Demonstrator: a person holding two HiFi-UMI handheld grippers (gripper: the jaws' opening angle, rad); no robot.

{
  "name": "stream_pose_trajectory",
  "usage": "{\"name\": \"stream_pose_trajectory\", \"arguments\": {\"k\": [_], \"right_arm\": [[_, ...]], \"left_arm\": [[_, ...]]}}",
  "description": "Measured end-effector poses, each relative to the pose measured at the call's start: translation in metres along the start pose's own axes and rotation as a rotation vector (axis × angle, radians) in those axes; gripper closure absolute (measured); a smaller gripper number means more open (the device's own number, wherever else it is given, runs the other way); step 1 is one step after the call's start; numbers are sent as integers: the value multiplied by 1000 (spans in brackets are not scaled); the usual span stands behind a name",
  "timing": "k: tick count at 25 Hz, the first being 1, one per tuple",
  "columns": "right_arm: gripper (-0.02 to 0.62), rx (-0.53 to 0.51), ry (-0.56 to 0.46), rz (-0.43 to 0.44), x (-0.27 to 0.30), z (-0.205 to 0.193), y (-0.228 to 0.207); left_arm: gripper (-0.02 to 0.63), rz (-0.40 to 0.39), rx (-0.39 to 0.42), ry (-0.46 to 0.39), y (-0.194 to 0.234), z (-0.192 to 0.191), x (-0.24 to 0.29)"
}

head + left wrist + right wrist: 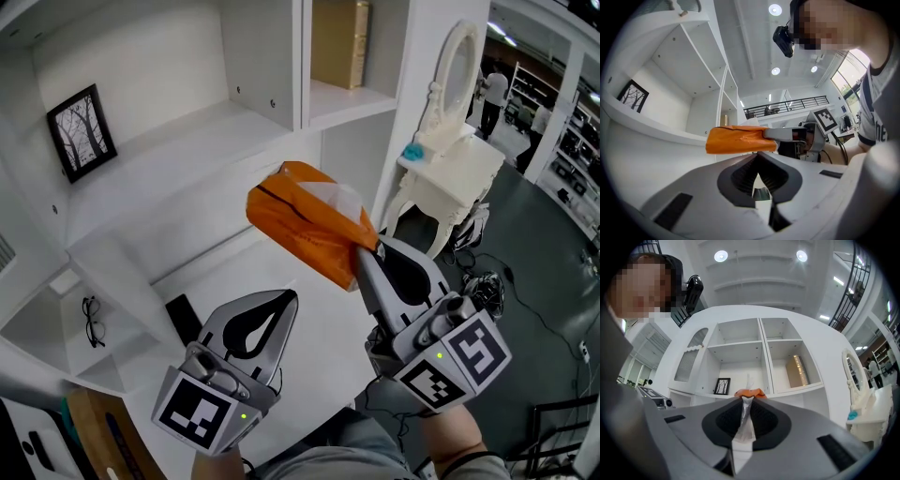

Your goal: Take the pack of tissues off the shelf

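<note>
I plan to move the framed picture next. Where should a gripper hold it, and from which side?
Probably the right side edge of the framed picture, from the front: it stands upright and thin on the shelf, with room beside that edge.

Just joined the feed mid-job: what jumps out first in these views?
The bright orange pack of tissues stands out most. It is held in the air in front of the white shelf, with the right gripper shut on one end. The left gripper hangs below it, shut and empty. Further back, a framed picture stands in the left compartment and a gold box in the upper right one.
</note>
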State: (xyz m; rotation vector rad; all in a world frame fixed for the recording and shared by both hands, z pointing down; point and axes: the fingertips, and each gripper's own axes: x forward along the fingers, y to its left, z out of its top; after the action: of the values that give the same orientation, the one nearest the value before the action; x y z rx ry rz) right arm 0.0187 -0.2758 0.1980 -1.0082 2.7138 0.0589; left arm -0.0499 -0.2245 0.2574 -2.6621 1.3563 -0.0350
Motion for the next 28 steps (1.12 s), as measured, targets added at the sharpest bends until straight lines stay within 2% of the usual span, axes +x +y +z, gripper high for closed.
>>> {"name": "stream_pose_trajectory", "arguments": {"k": [12,28], "right_arm": [[555,55,41,-22,-15,-37,13],[557,55,94,-15,-18,-66,34]], "left_arm": [[581,-9,-7,12,-4,-10,-17],[581,-4,-29,21,-2,-18,-32]]}}
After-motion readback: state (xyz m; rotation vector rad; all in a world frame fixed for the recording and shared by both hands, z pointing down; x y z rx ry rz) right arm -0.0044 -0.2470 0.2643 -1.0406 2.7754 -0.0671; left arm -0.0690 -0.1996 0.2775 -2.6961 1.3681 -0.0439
